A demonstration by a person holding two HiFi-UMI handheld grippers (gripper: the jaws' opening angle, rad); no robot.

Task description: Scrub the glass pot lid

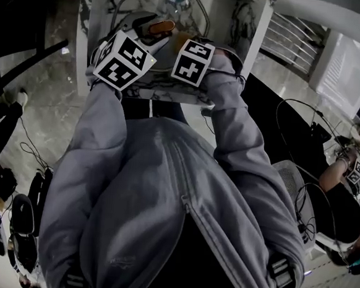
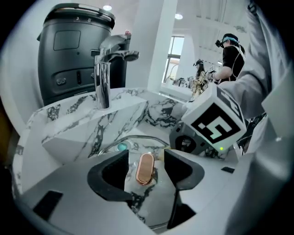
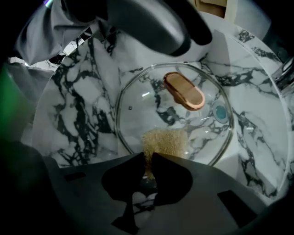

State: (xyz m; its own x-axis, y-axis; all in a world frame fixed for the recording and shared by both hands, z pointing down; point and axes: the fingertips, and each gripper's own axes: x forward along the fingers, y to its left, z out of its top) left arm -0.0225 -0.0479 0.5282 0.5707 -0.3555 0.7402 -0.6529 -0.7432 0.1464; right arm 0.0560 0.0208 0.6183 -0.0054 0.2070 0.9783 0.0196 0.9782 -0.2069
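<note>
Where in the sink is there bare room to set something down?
Bare sink floor left of the lid in the right gripper view. Crowded over the lid: handle, left gripper, and right gripper holding the pad.

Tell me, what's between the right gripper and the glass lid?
A beige scrub pad, pinched by the right gripper, over the lid. The right gripper view shows it.

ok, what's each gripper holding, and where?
Right gripper: tan scrub pad, pinched at its near edge. Left gripper: nothing; fingers open, copper lid handle between them, untouched.
</note>
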